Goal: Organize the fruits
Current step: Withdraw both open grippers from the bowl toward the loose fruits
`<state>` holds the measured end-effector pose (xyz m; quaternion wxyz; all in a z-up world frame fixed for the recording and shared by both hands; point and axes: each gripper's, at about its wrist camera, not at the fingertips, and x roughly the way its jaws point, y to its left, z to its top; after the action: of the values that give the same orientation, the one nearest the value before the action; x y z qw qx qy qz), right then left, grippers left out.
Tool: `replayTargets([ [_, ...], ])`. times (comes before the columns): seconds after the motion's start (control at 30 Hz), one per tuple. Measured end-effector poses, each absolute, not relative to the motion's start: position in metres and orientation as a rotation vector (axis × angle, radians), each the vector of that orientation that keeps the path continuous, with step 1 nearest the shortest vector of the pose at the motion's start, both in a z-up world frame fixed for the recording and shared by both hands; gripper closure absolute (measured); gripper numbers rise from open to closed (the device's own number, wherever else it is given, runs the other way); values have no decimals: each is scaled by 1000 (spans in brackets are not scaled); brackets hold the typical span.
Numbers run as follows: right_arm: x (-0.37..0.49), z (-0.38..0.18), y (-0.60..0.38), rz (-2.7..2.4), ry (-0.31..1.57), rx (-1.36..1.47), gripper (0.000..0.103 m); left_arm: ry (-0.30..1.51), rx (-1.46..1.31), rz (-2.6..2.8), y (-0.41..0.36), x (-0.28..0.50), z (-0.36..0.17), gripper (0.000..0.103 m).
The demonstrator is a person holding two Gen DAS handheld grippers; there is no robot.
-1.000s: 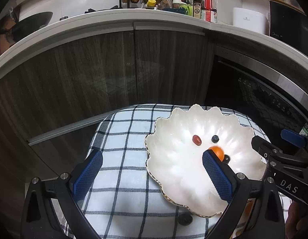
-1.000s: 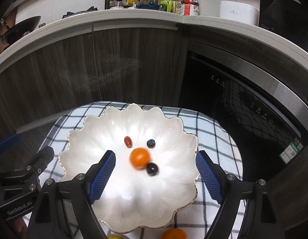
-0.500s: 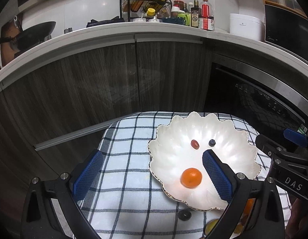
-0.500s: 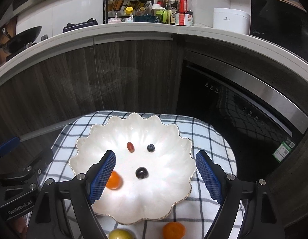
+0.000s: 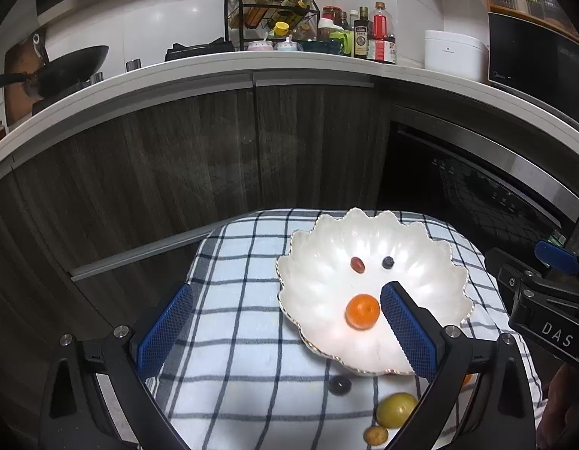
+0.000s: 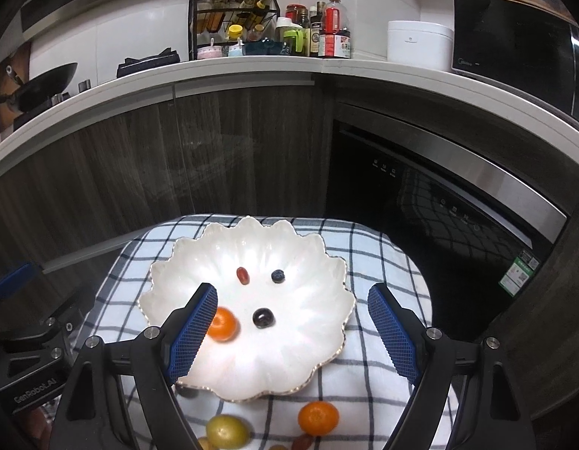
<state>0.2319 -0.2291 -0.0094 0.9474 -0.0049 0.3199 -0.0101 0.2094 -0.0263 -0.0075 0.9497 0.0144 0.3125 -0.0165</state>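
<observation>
Between my right claw's (image 6: 292, 332) wide-open, empty jaws lies a dark grape (image 6: 262, 317) in the scalloped dish (image 6: 319, 262); an orange (image 6: 222, 324) sits by its left pad. Beyond my left claw (image 5: 285, 332), equally agape, bare checked cloth (image 5: 237, 262) stretches clear.

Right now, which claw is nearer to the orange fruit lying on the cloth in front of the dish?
Right. The orange fruit lies below the open right claw, between its arms. The left claw hangs further left, over the checked cloth and dish rim.
</observation>
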Motion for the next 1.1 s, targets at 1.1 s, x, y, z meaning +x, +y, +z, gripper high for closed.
replayTargets([
  [1.1,158,-44,-264,-48,669,-3,20,697,116,-121,-71,155,-52,1],
])
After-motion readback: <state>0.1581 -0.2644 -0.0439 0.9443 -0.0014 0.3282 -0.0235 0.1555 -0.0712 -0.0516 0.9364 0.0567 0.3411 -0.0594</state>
